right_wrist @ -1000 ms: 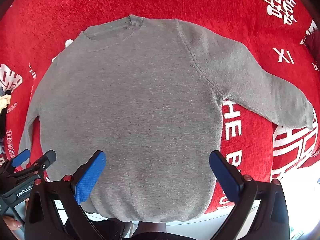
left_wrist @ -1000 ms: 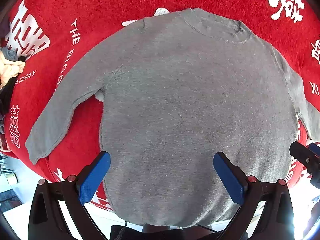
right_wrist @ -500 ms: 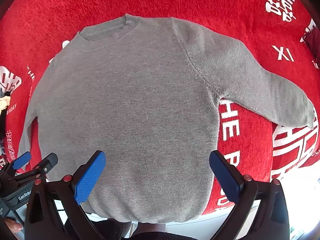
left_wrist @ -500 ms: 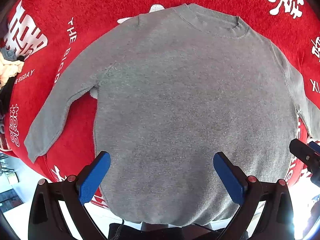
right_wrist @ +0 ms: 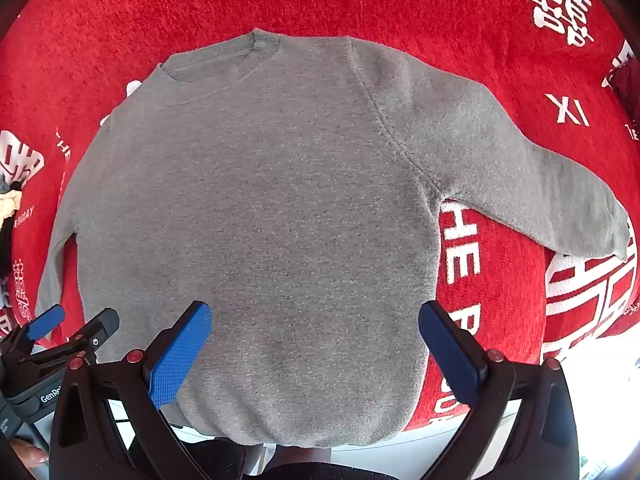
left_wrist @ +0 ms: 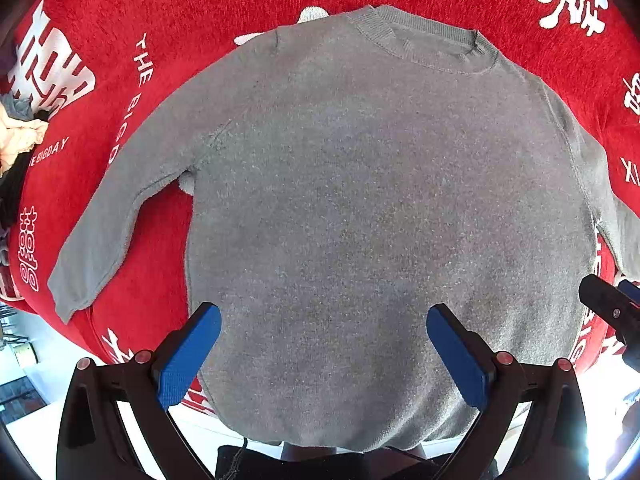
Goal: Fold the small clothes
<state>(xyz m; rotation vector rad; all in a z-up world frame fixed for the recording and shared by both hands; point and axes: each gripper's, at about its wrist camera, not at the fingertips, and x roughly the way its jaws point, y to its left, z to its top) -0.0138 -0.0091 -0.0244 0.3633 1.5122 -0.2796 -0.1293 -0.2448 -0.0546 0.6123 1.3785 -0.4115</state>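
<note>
A gray sweater (left_wrist: 380,200) lies flat, face up, on the red cloth (left_wrist: 160,8) covering the surface, its collar (left_wrist: 424,44) far from the cameras and both sleeves spread outward. The left tongs (left_wrist: 324,356) and right tongs (right_wrist: 316,354) hover above the hem, jaws wide apart, holding nothing. Judged stage: folding not yet begun. The next move likely calls for gripping a sleeve (right_wrist: 532,184) or a side edge.

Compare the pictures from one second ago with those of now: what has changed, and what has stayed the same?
Both views have shifted slightly over the grey sweater. Nothing was gripped or released: the left gripper and right gripper remain open. The sweater stays flat, sleeves spread, on the red cloth.
</note>
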